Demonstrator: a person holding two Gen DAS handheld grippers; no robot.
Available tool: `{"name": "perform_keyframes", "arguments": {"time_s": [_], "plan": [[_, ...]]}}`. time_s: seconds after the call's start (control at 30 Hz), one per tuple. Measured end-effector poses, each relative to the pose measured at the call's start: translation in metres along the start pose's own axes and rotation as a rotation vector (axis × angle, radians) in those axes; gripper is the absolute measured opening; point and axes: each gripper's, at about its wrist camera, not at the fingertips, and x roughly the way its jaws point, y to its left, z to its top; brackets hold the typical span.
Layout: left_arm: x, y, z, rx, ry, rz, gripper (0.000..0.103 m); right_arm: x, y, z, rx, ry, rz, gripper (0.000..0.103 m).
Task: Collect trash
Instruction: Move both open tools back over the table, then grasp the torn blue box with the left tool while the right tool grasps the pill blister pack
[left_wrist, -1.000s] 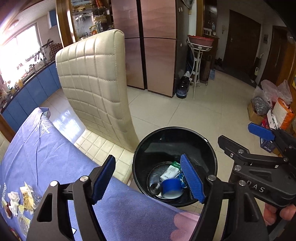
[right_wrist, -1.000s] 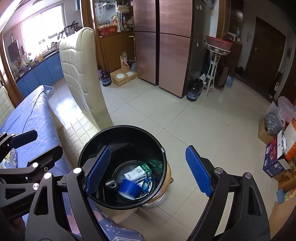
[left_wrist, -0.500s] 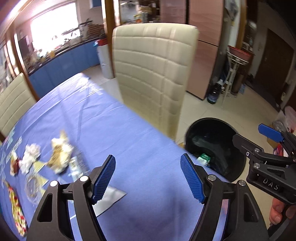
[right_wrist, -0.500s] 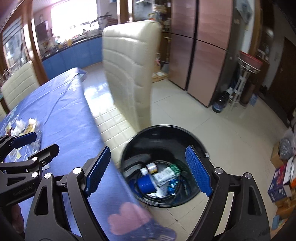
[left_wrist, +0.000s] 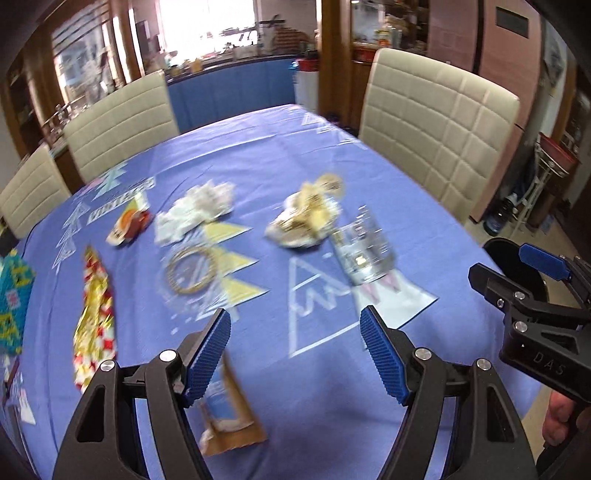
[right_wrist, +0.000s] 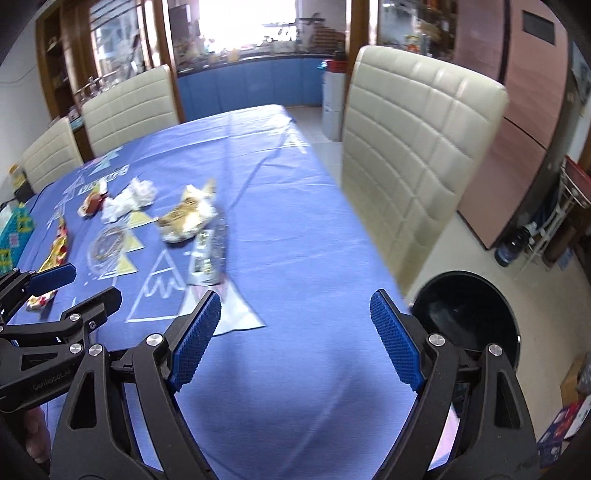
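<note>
Two hand-held grippers are hovering side by side over a worktop (left_wrist: 280, 155) covered in a blue patterned cloth, both pointing down and forward across it. The left gripper (left_wrist: 295, 354) is holding its blue-padded jaws spread wide with nothing between them, and the right gripper (right_wrist: 291, 339) is doing the same – its jaws are standing apart over bare cloth near the worktop's near edge.

The trash is lying scattered across the middle and left part of the worktop. A crushed clear plastic bottle (left_wrist: 364, 251) is lying nearest the right-hand edge, with a crumpled yellowish wrapper (left_wrist: 306, 218) just beside it toward the centre. Further left, a wad of white tissue (left_wrist: 194, 210) is sitting next to a small red and orange wrapper (left_wrist: 129, 223). A flat clear round lid with a golden rim (left_wrist: 190, 275) is lying in front of the tissue. A long red, white and gold foil wrapper (left_wrist: 94, 325) is stretching along the left side, and a brown and blue paper packet (left_wrist: 229, 406) is lying at the near edge, partly behind the left gripper's left jaw.

A black trash bin (right_wrist: 469, 317) is standing on the tiled floor off the worktop's right edge, beside a cream padded chair (right_wrist: 417, 147). Its contents are hidden from both views. Two more cream chairs are lining the far left edge – motion blur is softening everything on the cloth.
</note>
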Motion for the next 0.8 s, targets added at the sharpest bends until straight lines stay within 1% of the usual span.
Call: {"name": "perform_keyframes", "arguments": {"time_s": [0.13,0.3,0.4,0.53,0.6,0.7,0.73,0.77,0.8], "plan": [[-0.001,0.026,-0.019,-0.060,0.029,0.041,0.071,0.006,0.027,-0.003,-0.048,0.015,0.039,0.083],[0.004,0.042,-0.038,-0.100,0.064,0.070,0.071,0.017,0.049,-0.006,-0.088,0.031,0.070,0.083],[0.009,0.046,-0.048,-0.123,0.088,0.072,0.071,0.022,0.057,-0.008,-0.110,0.043,0.083,0.083],[0.019,0.045,-0.055,-0.131,0.122,0.051,0.071,0.028,0.064,-0.010,-0.136,0.061,0.094,0.083],[0.022,0.043,-0.057,-0.129,0.112,0.068,0.071,0.030,0.066,-0.011,-0.151,0.066,0.096,0.083],[0.028,0.045,-0.056,-0.141,0.112,0.050,0.070,0.035,0.068,-0.011,-0.167,0.075,0.092,0.083],[0.031,0.045,-0.056,-0.142,0.119,0.039,0.064,0.037,0.067,-0.011,-0.166,0.080,0.093,0.083],[0.034,0.046,-0.056,-0.141,0.123,0.038,0.061,0.039,0.066,-0.011,-0.162,0.085,0.093,0.083],[0.033,0.046,-0.055,-0.135,0.114,0.040,0.049,0.042,0.065,-0.010,-0.157,0.090,0.092,0.083]]}}
